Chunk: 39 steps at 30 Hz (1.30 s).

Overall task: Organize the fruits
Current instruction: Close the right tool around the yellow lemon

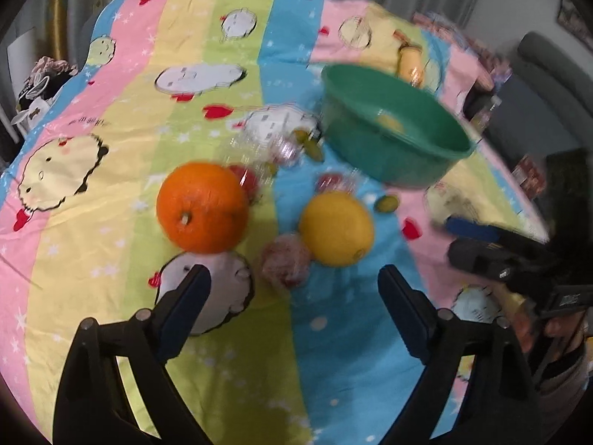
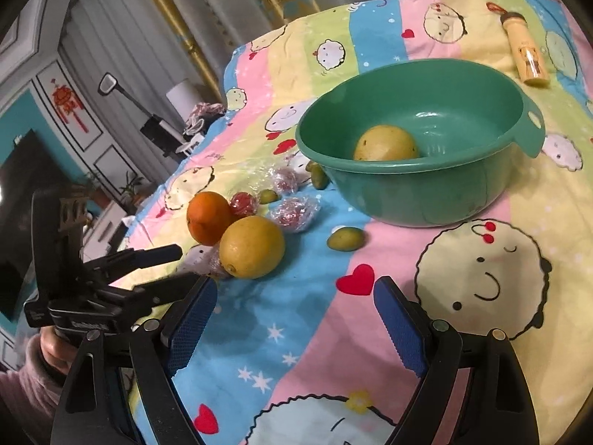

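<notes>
Striped cloth in pink, yellow, green and blue, printed with round cartoon faces, covers the bed that carries everything. Going left to right in the right wrist view: the left gripper reaches in from the left edge, its jaws standing wide with nothing between them (the left wrist view is smeared with blur, yet shows the gap clearly). Just beyond its tips lies the orange, touching the yellow citrus fruit beside it. Behind these two sit several small red fruits in clear wrap, and small green fruits are scattered between the pile and the basin. Further right the green basin stands upright near the middle of the cloth, with one yellow fruit inside it. Toward the far right corner a yellow bottle lies on its side. The right gripper hovers over bare cloth on the near side, jaws wide apart and empty.
</notes>
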Each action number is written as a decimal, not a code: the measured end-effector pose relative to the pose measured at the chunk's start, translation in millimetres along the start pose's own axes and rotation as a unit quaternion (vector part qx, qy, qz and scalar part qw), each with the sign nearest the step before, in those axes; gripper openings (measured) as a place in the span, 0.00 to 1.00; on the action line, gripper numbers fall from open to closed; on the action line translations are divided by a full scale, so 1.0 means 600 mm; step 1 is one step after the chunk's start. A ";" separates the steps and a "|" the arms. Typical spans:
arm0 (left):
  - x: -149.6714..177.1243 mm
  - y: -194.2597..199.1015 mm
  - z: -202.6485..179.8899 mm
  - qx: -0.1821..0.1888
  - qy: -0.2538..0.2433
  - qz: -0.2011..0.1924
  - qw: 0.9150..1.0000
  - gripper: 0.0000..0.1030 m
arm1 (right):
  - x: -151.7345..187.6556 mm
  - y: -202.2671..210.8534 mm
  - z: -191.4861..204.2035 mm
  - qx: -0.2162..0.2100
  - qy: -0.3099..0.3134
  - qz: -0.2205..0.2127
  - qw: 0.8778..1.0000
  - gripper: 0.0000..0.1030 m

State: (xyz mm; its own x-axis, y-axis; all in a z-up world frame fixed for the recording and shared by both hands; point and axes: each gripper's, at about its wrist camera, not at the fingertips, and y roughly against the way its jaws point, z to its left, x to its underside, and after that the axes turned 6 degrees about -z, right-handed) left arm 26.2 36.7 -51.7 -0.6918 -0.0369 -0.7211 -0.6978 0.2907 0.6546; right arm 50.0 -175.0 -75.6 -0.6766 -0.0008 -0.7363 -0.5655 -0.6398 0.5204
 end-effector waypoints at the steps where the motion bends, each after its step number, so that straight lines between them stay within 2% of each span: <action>1: -0.003 0.004 0.000 0.010 0.003 -0.009 1.000 0.89 | -0.001 -0.001 -0.004 -0.012 -0.012 -0.001 1.000 0.85; 6: -0.018 0.004 0.012 0.058 0.053 -0.023 0.997 0.89 | 0.002 -0.008 0.001 0.005 0.001 0.004 1.000 0.82; 8: -0.023 -0.001 0.013 0.064 0.065 -0.021 0.996 0.89 | 0.004 -0.011 0.005 0.001 0.003 0.007 1.000 0.82; 20: -0.052 -0.048 -0.016 0.071 0.035 -0.003 0.997 0.88 | -0.004 -0.076 0.055 -0.009 0.058 0.036 0.998 0.82; 23: -0.061 -0.065 -0.021 0.078 0.024 0.010 0.997 0.79 | -0.013 -0.099 0.060 -0.013 0.061 0.047 0.997 0.78; 30: -0.059 -0.088 -0.019 0.084 0.027 0.034 0.995 0.77 | -0.015 -0.120 0.044 -0.030 0.032 0.051 0.998 0.74; 33: -0.056 -0.097 -0.019 0.081 0.028 0.044 0.995 0.71 | -0.014 -0.126 0.046 -0.037 0.030 0.053 0.997 0.73; 37: -0.053 -0.107 -0.018 0.074 0.028 0.054 0.995 0.66 | -0.013 -0.134 0.044 -0.042 0.024 0.059 0.997 0.67; 39: -0.052 -0.109 -0.017 0.074 0.030 0.055 0.995 0.60 | -0.014 -0.135 0.043 -0.048 0.022 0.061 0.997 0.63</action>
State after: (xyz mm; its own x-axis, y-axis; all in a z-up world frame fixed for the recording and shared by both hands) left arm 91.8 8.8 -69.7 -0.7757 -0.0534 -0.6288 -0.5853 0.4334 0.6853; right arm 89.1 -103.2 -100.6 -0.7151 -0.1165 -0.6892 -0.4306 -0.7033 0.5657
